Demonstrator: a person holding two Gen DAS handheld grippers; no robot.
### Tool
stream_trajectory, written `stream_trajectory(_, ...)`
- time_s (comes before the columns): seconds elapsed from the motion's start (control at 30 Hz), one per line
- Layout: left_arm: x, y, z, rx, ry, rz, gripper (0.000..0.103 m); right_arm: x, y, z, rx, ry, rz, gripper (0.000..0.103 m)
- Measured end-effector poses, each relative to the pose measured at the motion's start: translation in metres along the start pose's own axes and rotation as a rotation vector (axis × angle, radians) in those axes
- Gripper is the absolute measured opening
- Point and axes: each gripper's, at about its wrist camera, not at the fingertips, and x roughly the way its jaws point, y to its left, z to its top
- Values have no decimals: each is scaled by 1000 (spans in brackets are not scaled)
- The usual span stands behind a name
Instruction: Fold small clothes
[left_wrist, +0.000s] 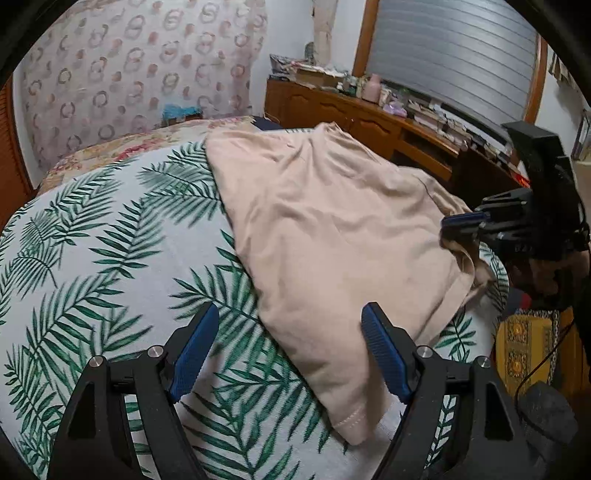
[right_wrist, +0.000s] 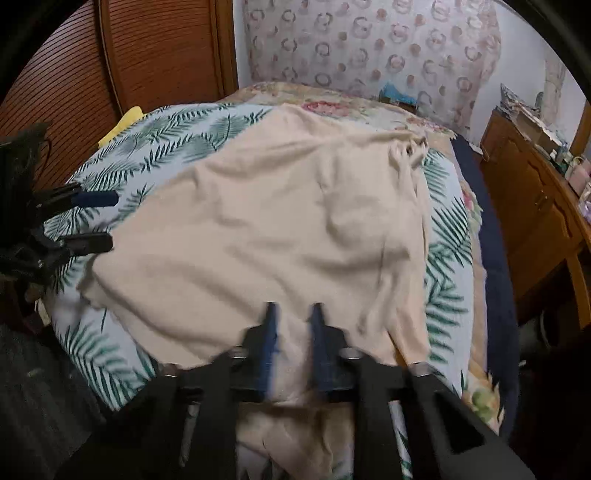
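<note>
A beige garment (left_wrist: 332, 221) (right_wrist: 277, 221) lies spread and wrinkled on a bed cover printed with green palm leaves (left_wrist: 110, 240) (right_wrist: 447, 258). My left gripper (left_wrist: 288, 332) (right_wrist: 99, 221) hovers open over the garment's near corner, with its right finger (left_wrist: 384, 350) above the fabric and nothing gripped. My right gripper (left_wrist: 454, 229) (right_wrist: 293, 321) is at the garment's opposite edge. Its jaws stand narrow with bunched cloth between them, and the fabric there is puckered up off the bed.
A floral quilt (left_wrist: 129, 144) lies beyond the leaf cover. A cluttered wooden dresser (left_wrist: 369, 110) (right_wrist: 535, 203) runs along one side of the bed, a louvred wooden door (right_wrist: 147, 55) along the other. A yellow item (right_wrist: 125, 122) sits at the bed's far corner.
</note>
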Motion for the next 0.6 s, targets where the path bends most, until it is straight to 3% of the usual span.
stream_trajectory(0.3,2,-2,-6,1,34,-12,80,-42,-12,-49,77,7,-72,3)
stream_trajectory(0.5,0,-2,-10,-3,45,-7,80,-61,-12,-46,123,-27,-93,4)
stream_trajectory(0.57,0,-2,-11,-5,47,-4,80,-64,-11,-43,140,-54,-103,8)
stream_trajectory(0.6,0,-2,-11,-6,48,-3,80,-66,-9,-43,141,-65,-111,15)
